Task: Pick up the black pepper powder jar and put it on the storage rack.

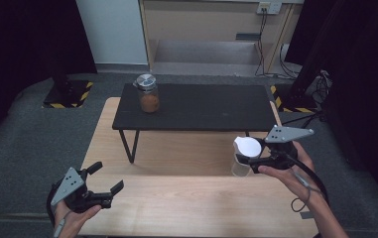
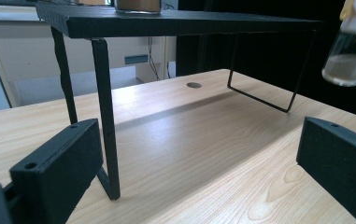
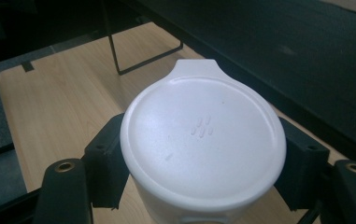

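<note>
White-lidded jar [image 1: 242, 157] clamped in right claw [image 1: 248, 157], lifted off wooden surface [image 1: 186, 203], near black shelf [image 1: 196, 106] front edge. Left claw [image 1: 108, 179] released, empty, low over surface. Pickup done; placement left, likely on shelf near orange-filled jar [image 1: 148, 94].

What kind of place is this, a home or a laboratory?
Probably a lab or recording studio, not a home. Black curtains hang at both sides, cables run to a wall socket, and a stand base with hazard tape sits on the grey carpet beside the wooden table.
</note>
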`<state>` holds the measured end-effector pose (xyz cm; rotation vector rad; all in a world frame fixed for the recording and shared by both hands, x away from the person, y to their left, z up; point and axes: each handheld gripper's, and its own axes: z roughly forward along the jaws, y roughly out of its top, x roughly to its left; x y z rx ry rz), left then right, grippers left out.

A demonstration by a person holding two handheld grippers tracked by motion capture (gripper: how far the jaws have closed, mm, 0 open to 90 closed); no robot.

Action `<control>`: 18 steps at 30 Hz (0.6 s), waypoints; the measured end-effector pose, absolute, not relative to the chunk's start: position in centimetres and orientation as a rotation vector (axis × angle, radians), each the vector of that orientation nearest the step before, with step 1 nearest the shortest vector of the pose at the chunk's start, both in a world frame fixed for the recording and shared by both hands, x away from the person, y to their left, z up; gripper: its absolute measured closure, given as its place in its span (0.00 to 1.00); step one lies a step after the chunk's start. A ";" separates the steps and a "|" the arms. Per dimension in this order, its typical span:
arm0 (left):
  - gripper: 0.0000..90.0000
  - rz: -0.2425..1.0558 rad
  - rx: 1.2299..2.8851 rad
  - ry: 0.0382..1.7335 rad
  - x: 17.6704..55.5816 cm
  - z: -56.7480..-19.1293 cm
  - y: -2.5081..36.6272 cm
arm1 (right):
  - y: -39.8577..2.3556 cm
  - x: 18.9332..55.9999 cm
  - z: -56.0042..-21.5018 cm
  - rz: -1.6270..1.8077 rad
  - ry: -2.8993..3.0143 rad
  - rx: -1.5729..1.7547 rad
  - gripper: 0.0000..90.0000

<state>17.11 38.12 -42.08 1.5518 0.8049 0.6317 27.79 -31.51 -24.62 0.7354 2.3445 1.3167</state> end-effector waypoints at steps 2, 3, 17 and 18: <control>0.00 0.632 1.550 0.807 17.1 -42.1 38.2 | -31.4 28.1 -23.6 1.325 2.346 0.722 0.35; 0.00 0.632 1.550 0.806 17.1 -42.1 38.2 | -31.4 28.2 -23.1 1.330 2.349 0.717 0.35; 0.00 0.629 1.555 0.804 17.2 -42.1 38.2 | -30.9 30.4 -17.3 1.335 2.311 0.737 0.35; 0.00 0.628 1.555 0.805 17.2 -42.1 38.2 | -30.9 30.6 -17.0 1.336 2.308 0.741 0.35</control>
